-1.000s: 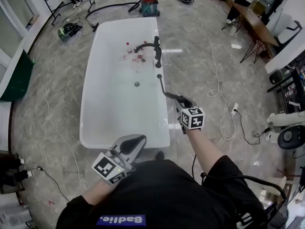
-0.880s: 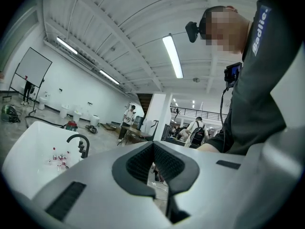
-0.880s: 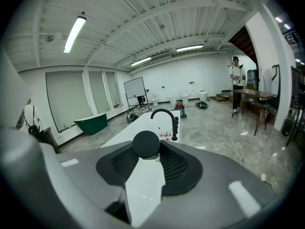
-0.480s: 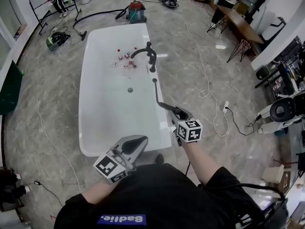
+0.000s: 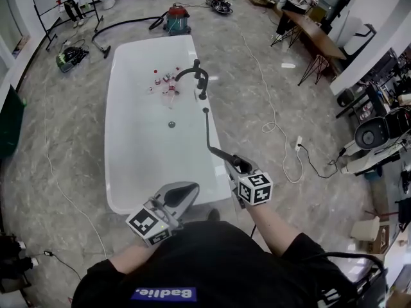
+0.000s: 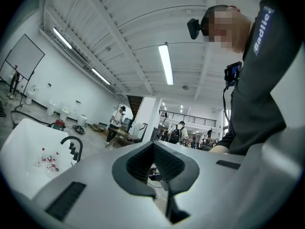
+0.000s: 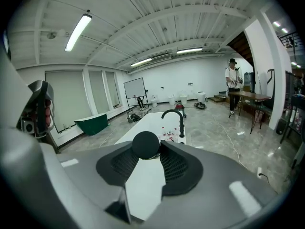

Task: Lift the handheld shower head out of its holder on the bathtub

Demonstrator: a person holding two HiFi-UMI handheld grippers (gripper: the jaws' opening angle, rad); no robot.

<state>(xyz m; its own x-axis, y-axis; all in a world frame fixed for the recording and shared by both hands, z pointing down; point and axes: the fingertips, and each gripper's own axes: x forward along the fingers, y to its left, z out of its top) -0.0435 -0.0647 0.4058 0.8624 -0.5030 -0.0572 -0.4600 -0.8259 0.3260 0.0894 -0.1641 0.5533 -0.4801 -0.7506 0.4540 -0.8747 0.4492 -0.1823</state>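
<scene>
**Shower head clamped in the right gripper, apparently free of the tub**

The right gripper [image 5: 236,164] is closed on the shower head [image 7: 145,144]. In its own view the round black end sits pinched between the two pads, and the jaws stand partly apart only because the handle fills the gap. From the head view the slim black wand runs forward from the tips and slightly to their left, and its far end hangs over the near rim of the tub [image 5: 138,172]. It stops short of the faucet [image 5: 196,76], which stands farther ahead of the gripper. Gripping near one end lets the rest of the wand come away with nothing else pressing on it.

The holder is too small to make out. Since the wand touches neither faucet nor rim as far as I can tell, I judge the lift as good as done.

The left gripper [image 5: 189,190] is closed with nothing in it, its pads meeting on an empty slit. It sits low, close to the person's body and to the left of the working gripper (a sensible place to park a tool this one-handed job does not need). Small bottles [image 5: 164,82] lie in the tub, well ahead of both grippers.
</scene>
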